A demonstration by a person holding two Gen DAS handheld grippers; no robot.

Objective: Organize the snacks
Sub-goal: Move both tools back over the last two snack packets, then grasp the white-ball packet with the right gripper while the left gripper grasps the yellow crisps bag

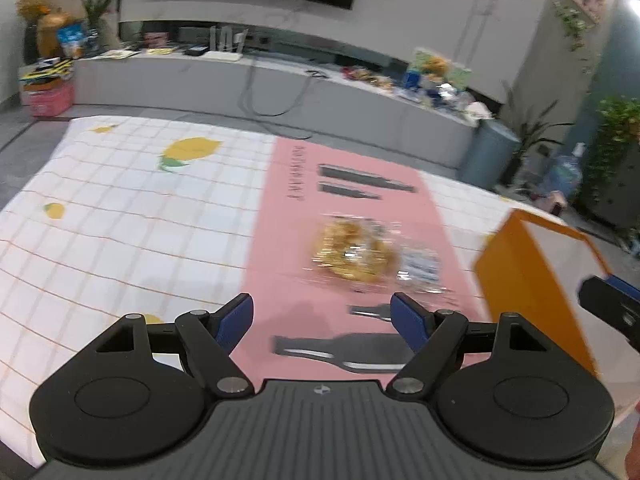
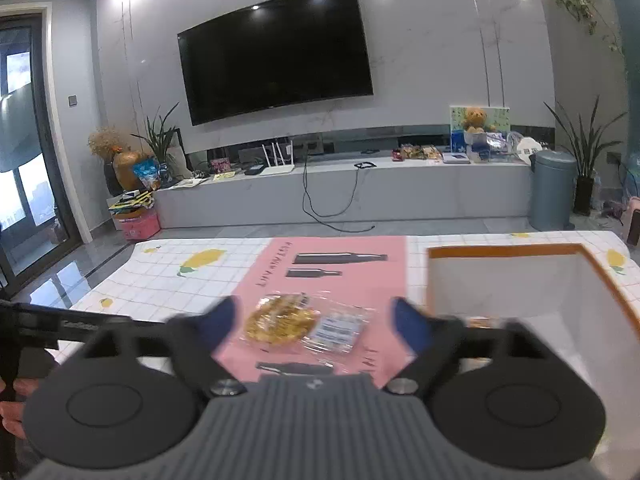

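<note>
**Both grippers open above the snack packet**

Left wrist view: the left gripper (image 1: 322, 316) stands wide open and empty over the pink mat (image 1: 344, 208); the clear snack packet (image 1: 372, 256) lies ahead, beside the orange box (image 1: 532, 288).

Right wrist view: the right gripper (image 2: 316, 320) gapes empty, the packet (image 2: 304, 322) lying on the mat beyond its blue fingers (image 2: 408, 326).

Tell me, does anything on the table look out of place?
One clear snack packet lies loose on the pink mat, outside the orange box to its right. Both grippers, left and right, are open and empty. Nothing looks spilled or damaged.
</note>
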